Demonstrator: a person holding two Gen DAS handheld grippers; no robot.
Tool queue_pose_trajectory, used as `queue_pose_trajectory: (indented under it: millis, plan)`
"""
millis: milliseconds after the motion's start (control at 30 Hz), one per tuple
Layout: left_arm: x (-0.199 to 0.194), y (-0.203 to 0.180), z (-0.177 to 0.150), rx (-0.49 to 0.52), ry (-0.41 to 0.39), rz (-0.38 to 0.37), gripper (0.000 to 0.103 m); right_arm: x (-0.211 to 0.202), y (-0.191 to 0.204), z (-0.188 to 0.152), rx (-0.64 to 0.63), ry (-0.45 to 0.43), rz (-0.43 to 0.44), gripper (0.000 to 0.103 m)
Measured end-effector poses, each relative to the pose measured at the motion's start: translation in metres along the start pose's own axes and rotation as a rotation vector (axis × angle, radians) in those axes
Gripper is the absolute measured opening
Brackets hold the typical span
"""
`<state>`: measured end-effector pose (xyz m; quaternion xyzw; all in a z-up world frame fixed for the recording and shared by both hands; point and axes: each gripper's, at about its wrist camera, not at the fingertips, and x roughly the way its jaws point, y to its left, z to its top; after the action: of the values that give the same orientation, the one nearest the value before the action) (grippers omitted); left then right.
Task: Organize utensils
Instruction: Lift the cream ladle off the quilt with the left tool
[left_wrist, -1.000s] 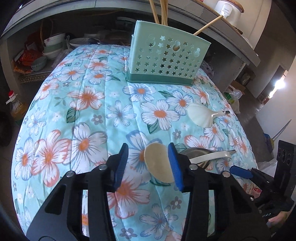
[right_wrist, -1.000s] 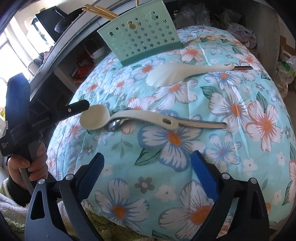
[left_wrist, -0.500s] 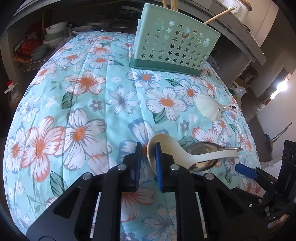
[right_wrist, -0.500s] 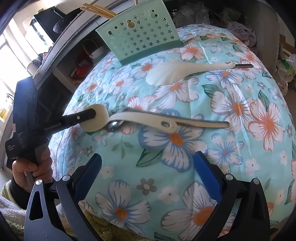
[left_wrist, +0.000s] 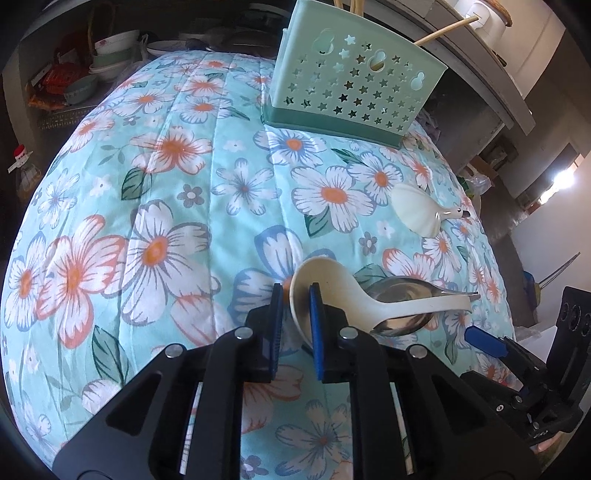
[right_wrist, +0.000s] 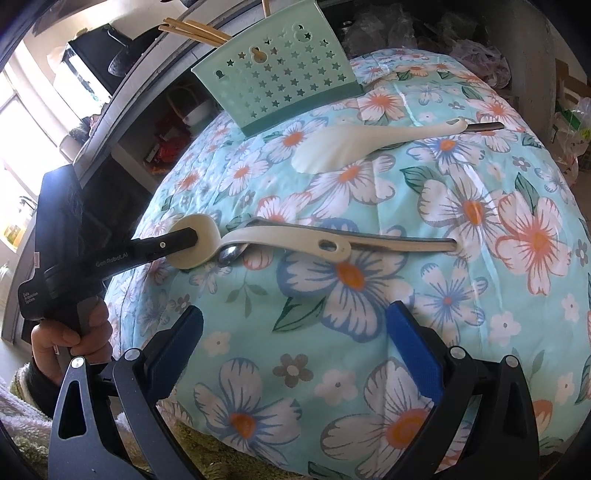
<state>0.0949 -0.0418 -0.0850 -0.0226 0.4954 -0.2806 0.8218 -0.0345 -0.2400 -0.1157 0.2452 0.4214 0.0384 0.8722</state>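
A cream plastic ladle (left_wrist: 373, 295) lies across a flower-printed quilted tablecloth (left_wrist: 177, 206), its bowl rim pinched between the blue pads of the left gripper (left_wrist: 295, 291), whose jaws stand narrow and clamped on it. In the right wrist view the same black tool (right_wrist: 184, 240) reaches in from the left, held by a person's hand (right_wrist: 70, 332) at the lower left edge. The ladle's handle (right_wrist: 295, 240) rests on top of a metal spoon (left_wrist: 402, 306), whose steel handle (right_wrist: 406, 244) runs on past it to the right; the two touch and cross, so the spoon lies directly under the gripped piece.

The right gripper (right_wrist: 295, 339) hangs over bare cloth near the front of the table, its jaws wide apart and holding nothing.

Further back, a white rice paddle (right_wrist: 354, 142) lies apart from the pair, with a dark-handled utensil (right_wrist: 484, 126) partly hidden beneath its far end. Beyond it, at the table's rear, stands a mint-green utensil caddy (left_wrist: 354, 85) pierced with star holes, wooden chopsticks (right_wrist: 192, 31) poking from its top.

A broad stretch of tablecloth between ladle and caddy is free. Behind the table's far edge runs a grey counter (left_wrist: 480, 74), with shelves of bowls (left_wrist: 110, 55) in shadow below it at the left.
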Motion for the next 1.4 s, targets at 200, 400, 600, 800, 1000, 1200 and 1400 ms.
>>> queue_pose_trajectory:
  millis: [200, 400, 600, 800, 1000, 1200, 1400]
  plan:
    - [0.0, -0.002, -0.004, -0.001, -0.002, 0.001, 0.013, 0.0, 0.0, 0.001, -0.002, 0.0, -0.003, 0.097]
    - [-0.004, -0.002, -0.005, -0.015, -0.021, -0.005, 0.007, 0.001, 0.002, -0.001, -0.015, 0.001, -0.019, 0.097]
    - [-0.017, 0.009, 0.003, -0.052, -0.074, -0.024, 0.004, 0.001, 0.003, 0.0, -0.016, 0.004, -0.022, 0.097]
    - [-0.031, 0.035, 0.014, -0.144, -0.137, -0.028, 0.004, 0.002, 0.004, 0.0, -0.023, 0.007, -0.028, 0.097]
    - [-0.035, 0.064, 0.017, -0.246, -0.169, -0.019, 0.004, 0.006, 0.012, -0.001, -0.068, 0.023, -0.078, 0.097]
    - [-0.035, 0.086, 0.016, -0.322, -0.175, 0.004, 0.004, 0.008, 0.016, -0.001, -0.096, 0.031, -0.11, 0.097]
    - [-0.029, 0.094, 0.012, -0.361, -0.159, 0.018, 0.004, 0.008, 0.015, -0.001, -0.09, 0.028, -0.103, 0.097]
